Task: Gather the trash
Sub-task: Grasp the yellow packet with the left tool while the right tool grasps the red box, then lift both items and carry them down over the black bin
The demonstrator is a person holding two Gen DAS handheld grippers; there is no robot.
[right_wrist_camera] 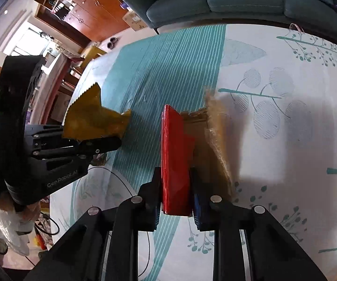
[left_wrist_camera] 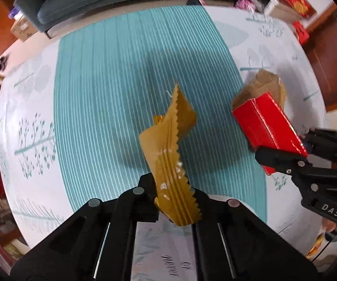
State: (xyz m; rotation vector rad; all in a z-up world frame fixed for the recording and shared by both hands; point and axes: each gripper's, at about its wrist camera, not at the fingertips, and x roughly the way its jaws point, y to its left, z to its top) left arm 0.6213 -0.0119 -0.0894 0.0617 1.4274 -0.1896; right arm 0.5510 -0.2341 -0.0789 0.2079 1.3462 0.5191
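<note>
We hold our left gripper (left_wrist_camera: 175, 194) pointing straight down, its jaws clamped tight on a mustard wrapper (left_wrist_camera: 168, 149). Our right gripper (right_wrist_camera: 175, 196) tilts steeply downward beside it, its 2 jaws pressed against the flat sides of a red box (right_wrist_camera: 174, 159).

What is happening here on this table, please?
A person is collecting trash with two hand-held tongs. The left tongs are shut on a yellow-brown wrapper with zigzag edges. The right tongs are closed on a torn red box. Both pieces are over the tablecloth, teal-striped with leaf prints. No bin is visible.
</note>
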